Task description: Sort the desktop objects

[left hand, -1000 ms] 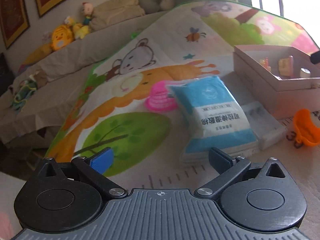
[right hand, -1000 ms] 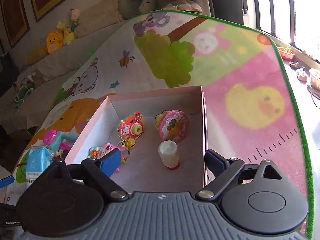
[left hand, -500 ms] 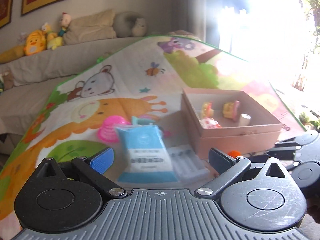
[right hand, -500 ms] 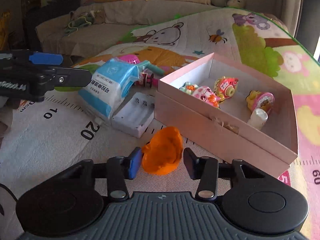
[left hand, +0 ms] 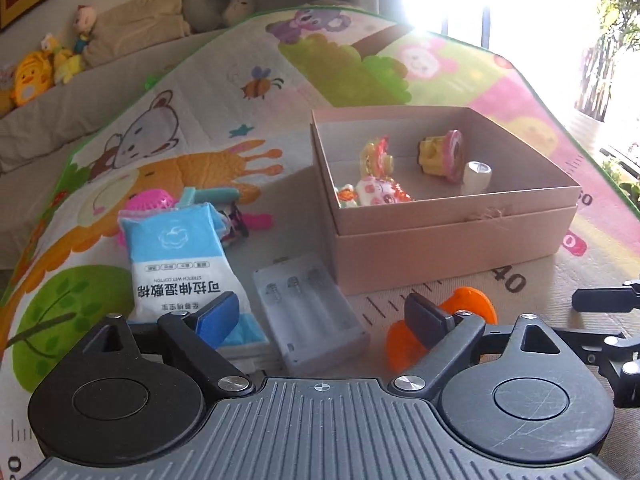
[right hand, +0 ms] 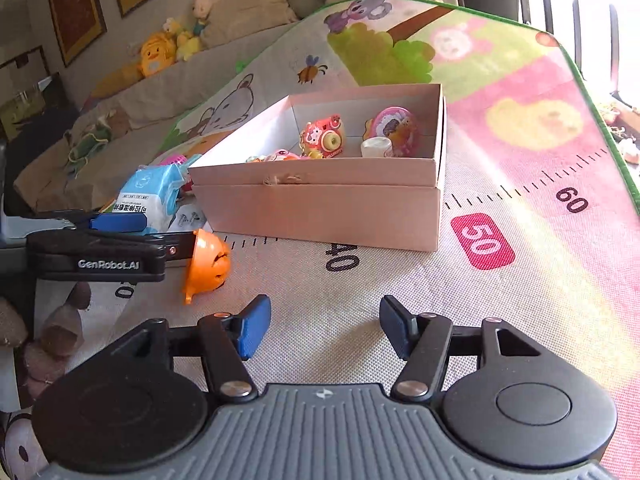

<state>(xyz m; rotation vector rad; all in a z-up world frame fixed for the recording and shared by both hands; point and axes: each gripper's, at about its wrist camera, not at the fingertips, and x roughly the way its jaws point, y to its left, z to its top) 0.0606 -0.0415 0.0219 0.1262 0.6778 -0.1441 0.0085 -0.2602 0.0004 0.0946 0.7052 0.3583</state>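
Released since half a second ago, the orange toy (right hand: 206, 266) lay left of the right gripper (right hand: 320, 330), fingers spread empty; left gripper (left hand: 320, 318) likewise spread.

- Left tongs (left hand: 322, 318): jaws spread wide, nothing between them, held low and pointing forward.
- Right tongs (right hand: 324, 330): jaws also wide apart and empty, low and level.
- The left tongs (right hand: 120, 236) show side-on at the left edge of the right wrist view, just beside the right tongs.
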